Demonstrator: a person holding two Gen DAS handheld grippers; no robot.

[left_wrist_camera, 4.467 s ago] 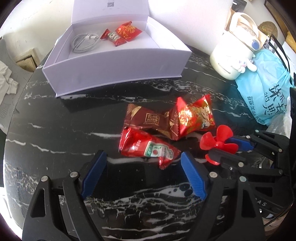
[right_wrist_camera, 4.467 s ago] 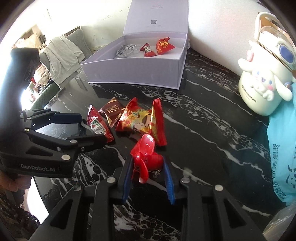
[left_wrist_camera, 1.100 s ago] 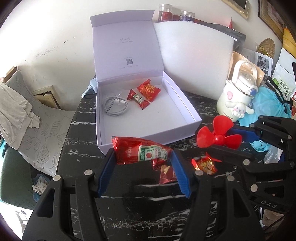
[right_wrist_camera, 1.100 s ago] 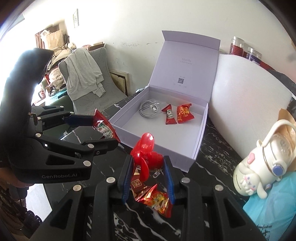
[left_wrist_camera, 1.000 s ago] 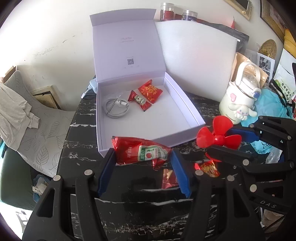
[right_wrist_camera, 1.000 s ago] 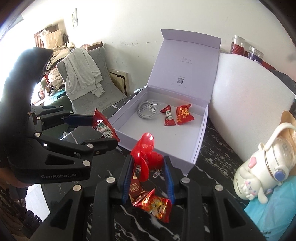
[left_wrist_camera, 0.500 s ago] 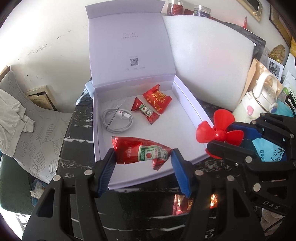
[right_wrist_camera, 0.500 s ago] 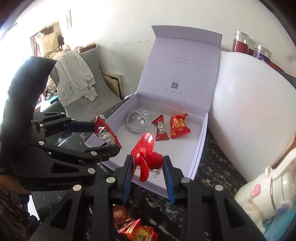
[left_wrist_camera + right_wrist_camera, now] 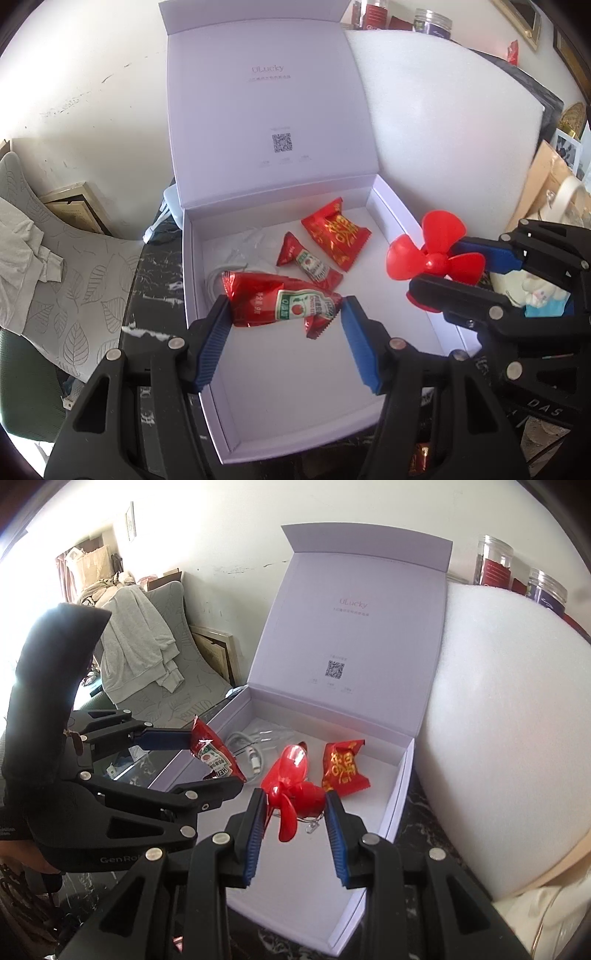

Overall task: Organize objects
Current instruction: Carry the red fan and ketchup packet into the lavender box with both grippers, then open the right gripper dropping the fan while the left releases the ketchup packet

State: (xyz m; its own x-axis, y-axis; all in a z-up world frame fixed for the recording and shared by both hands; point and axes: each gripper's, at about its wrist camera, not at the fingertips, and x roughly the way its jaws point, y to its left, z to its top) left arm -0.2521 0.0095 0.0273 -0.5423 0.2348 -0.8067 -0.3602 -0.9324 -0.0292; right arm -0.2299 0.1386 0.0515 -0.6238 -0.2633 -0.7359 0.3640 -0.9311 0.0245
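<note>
Left tool (image 9: 284, 314) at lower centre of its frame, over the open white box (image 9: 406, 221), clamped end to end on a red ketchup sachet (image 9: 280, 301). Right tool (image 9: 295, 805) at lower centre of its own frame, narrowed on a red fan propeller (image 9: 291, 786) above the box floor. White cable (image 9: 251, 755) largely hidden behind sachet and propeller; second ketchup sachet (image 9: 306, 262) and red candy packet (image 9: 334, 234) at box centre; black marble bench (image 9: 155, 266) mostly cut off.
</note>
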